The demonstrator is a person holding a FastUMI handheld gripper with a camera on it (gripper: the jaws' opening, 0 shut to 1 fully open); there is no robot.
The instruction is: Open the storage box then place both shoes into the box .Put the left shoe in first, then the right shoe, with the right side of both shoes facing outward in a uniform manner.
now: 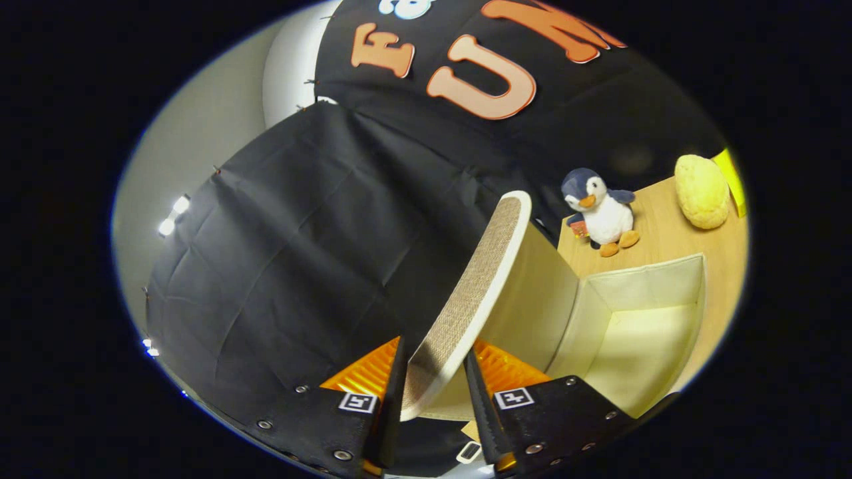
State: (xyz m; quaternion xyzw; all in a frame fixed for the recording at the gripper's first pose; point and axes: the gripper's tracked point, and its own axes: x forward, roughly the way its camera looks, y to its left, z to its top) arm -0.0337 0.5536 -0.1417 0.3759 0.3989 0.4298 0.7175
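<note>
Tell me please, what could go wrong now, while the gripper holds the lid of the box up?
1. The gripper pinches only the edge of the raised lid; it might slip out and drop back over the open storage box.
2. Swinging the lid further could drag or tip the light box towards the toy penguin standing close behind it on the table.

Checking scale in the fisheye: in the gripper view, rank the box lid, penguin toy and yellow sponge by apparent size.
1. Box lid, pinched between the gripper fingers; nearness inflates it.
2. and 3. Penguin toy and yellow sponge look much alike; too close to rank.
</note>
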